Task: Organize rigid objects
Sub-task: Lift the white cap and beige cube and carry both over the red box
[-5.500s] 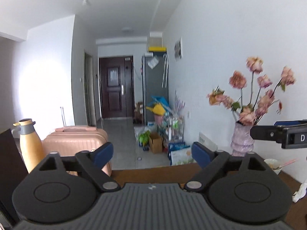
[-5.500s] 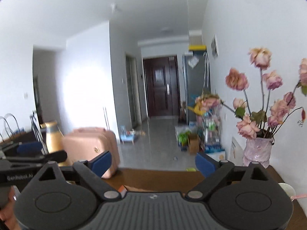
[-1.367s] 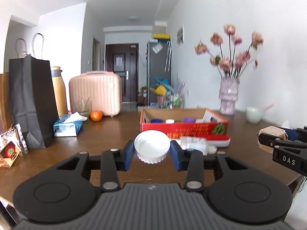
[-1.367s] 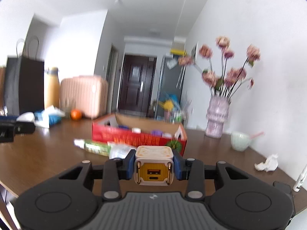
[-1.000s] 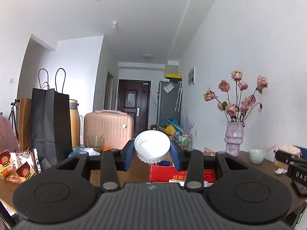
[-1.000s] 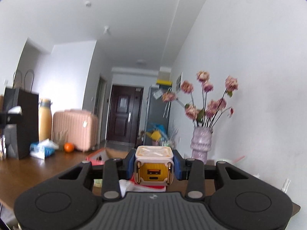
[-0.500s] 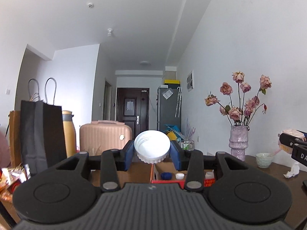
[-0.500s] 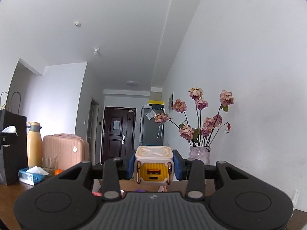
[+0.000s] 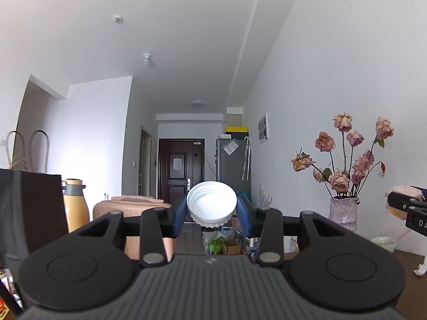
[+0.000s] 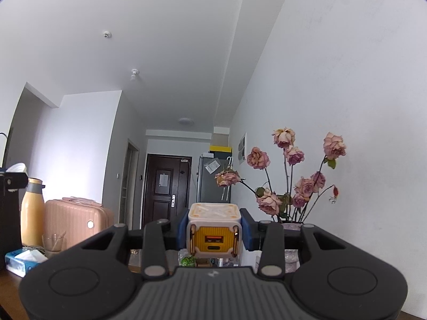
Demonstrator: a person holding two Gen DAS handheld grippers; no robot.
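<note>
In the left wrist view my left gripper [image 9: 212, 212] is shut on a white ribbed screw lid [image 9: 212, 203], whose hollow side faces the camera. My right gripper [image 10: 215, 230] is shut on a small cube-shaped charger [image 10: 215, 233], cream on top with a yellow face and two ports. Both grippers are raised and point slightly upward along the room toward the far door. The right gripper with its charger also shows at the right edge of the left wrist view [image 9: 407, 208]. The red box seen earlier is hidden below both views.
A vase of dried pink roses [image 9: 343, 213] stands at the right by the wall, beside a small bowl [image 9: 383, 243]. A black paper bag [image 9: 29, 208], a yellow flask [image 9: 75, 204], a pink suitcase [image 10: 74, 222], a glass [image 10: 53, 244] and a tissue pack [image 10: 22, 262] are at the left.
Both grippers have risen and moved forward with their objects still held. The table and the red box have dropped out of view, and the vase and suitcase look nearer.
</note>
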